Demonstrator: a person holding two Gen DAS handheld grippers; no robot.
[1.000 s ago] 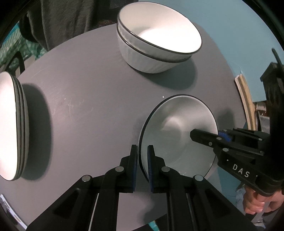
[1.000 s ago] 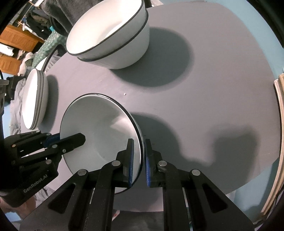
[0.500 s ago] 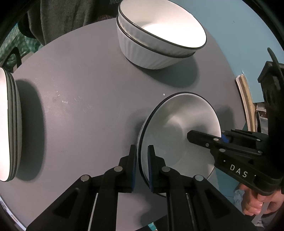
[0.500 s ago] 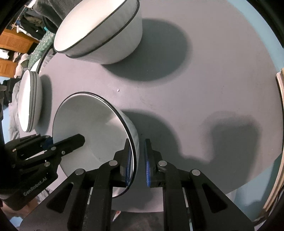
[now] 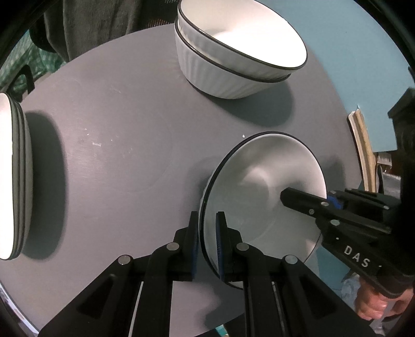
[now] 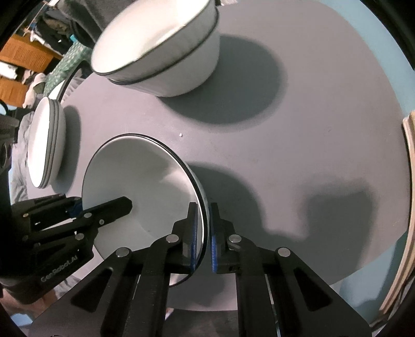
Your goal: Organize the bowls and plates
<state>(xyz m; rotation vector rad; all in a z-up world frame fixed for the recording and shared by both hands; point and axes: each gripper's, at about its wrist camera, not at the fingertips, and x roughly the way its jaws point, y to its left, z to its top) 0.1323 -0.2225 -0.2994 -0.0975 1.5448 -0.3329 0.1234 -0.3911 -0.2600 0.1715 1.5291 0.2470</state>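
Note:
A white bowl with a black rim (image 5: 262,181) is held between both grippers above the round grey table (image 5: 116,145). My left gripper (image 5: 207,220) is shut on its near rim. My right gripper (image 6: 203,215) is shut on the opposite rim of the same bowl (image 6: 135,176). Each gripper shows in the other's view, the right gripper (image 5: 306,201) at the bowl's right edge and the left gripper (image 6: 103,207) at its left edge. Two nested white bowls (image 5: 233,51) stand at the far side of the table, also in the right wrist view (image 6: 160,51).
A stack of white plates (image 5: 13,176) lies at the table's left edge, also in the right wrist view (image 6: 44,145). A dark cloth (image 5: 85,23) hangs beyond the table. A wooden board (image 5: 360,145) leans at the right against a blue wall.
Both grippers have carried the bowl up and toward the nested bowls, which now look larger and nearer. The grip on both rims is unchanged.

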